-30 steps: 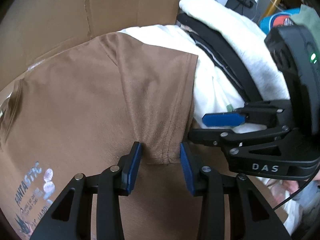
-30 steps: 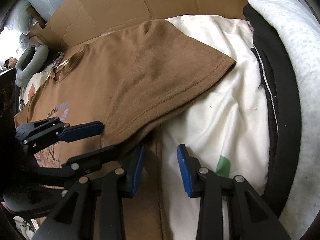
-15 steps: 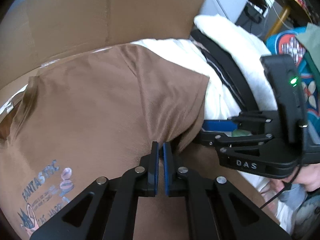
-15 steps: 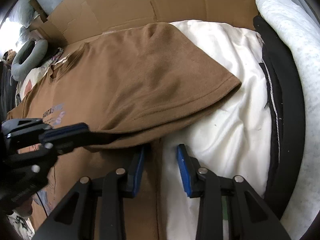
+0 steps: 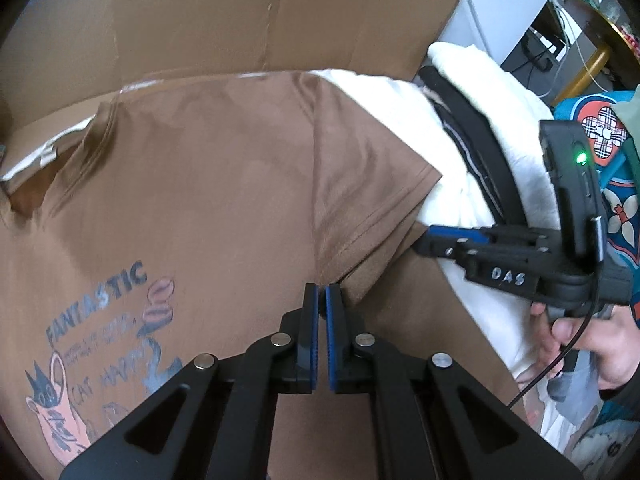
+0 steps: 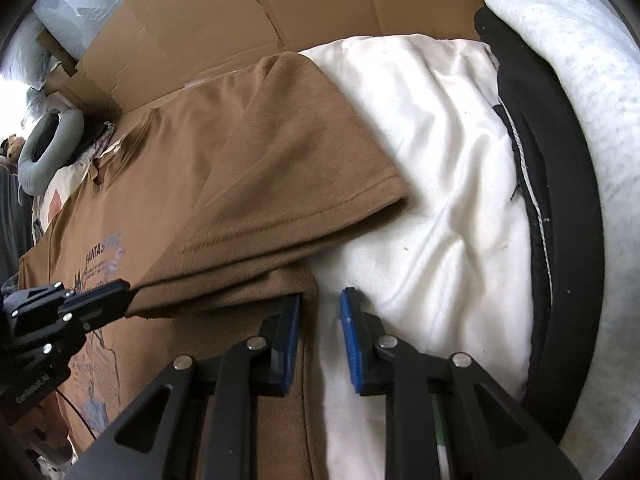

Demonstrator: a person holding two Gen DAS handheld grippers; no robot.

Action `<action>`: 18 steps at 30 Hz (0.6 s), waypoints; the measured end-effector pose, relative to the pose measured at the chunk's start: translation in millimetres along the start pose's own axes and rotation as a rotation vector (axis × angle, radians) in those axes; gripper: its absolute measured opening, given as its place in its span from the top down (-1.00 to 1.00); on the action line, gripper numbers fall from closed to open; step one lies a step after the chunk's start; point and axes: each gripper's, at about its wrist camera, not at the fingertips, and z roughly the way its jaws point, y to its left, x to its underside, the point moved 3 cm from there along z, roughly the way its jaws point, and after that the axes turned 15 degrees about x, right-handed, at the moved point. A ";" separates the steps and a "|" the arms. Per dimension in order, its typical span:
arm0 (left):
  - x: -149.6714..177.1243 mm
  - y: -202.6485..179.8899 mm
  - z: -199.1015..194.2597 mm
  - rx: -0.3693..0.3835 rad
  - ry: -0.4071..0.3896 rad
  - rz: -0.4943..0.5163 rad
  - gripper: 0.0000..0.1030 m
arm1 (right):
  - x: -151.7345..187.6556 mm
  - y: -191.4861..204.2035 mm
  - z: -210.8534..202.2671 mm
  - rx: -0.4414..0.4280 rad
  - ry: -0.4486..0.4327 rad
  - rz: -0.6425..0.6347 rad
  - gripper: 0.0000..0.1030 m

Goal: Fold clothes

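Fingers: your left gripper (image 5: 321, 300) is pinched shut on the brown T-shirt (image 5: 200, 200) at its armpit; your right gripper (image 6: 320, 308) is closing over the shirt's side edge.
Risk: right fingers could snag the white garment (image 6: 440, 200) underneath (soft, rumpled).
Place: shirt lies flat on cardboard (image 5: 200, 20).

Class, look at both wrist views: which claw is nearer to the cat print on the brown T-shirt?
Left. The left claw grips the brown T-shirt beside the cat print; the right claw, closing, sits at the shirt's far side edge.
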 end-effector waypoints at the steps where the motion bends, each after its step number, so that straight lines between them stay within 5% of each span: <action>1: 2.5 2.8 0.8 -0.006 0.006 -0.005 1.00 | 0.4 -1.4 -0.3 -0.002 0.000 0.000 0.65; 8: 15.6 23.0 -2.7 -0.019 0.023 -0.066 1.00 | 1.1 -5.7 -0.2 -0.015 0.002 0.010 0.66; 18: -20.8 -1.3 -13.4 0.065 -0.008 -0.014 1.00 | 5.3 -12.9 -24.0 -0.051 -0.019 0.028 0.60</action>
